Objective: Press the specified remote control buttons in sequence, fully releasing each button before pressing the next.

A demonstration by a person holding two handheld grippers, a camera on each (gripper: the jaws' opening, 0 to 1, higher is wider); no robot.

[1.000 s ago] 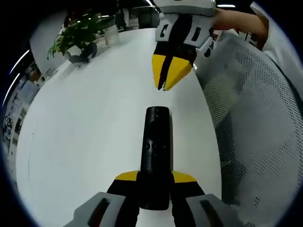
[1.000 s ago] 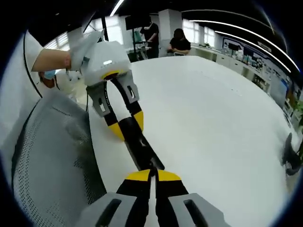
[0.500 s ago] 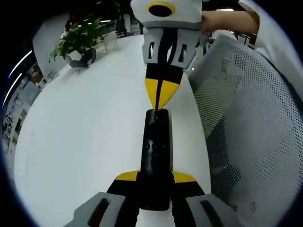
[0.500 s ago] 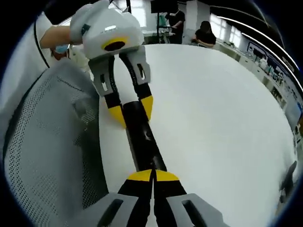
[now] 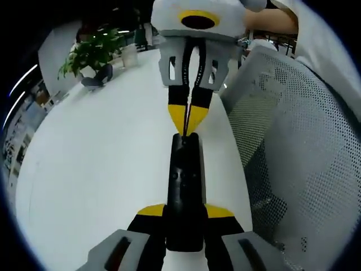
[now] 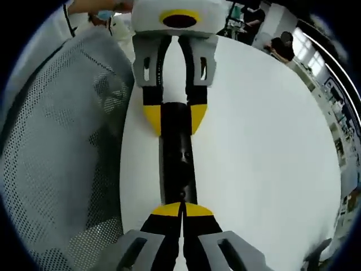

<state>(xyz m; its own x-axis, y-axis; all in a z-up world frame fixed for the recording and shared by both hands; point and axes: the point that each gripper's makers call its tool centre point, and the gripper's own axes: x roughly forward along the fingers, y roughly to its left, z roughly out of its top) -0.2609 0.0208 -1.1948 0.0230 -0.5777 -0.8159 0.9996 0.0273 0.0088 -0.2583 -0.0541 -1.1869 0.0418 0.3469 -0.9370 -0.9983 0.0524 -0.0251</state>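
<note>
Remote control (image 5: 184,186), one, black, lying near white surface (image 5: 96,169) edge beside mesh chair (image 5: 299,147), left tool (image 5: 184,213) clamped on its near end, right tool (image 5: 185,129) clenched with tips touching its far end, open room toward potted plant (image 5: 90,53)

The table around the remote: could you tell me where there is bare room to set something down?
The white table lies bare between the remote and the potted plant. It is crowded along the remote, where the left gripper clamps one end, the right gripper meets the other, and the mesh chair borders the table edge.
</note>
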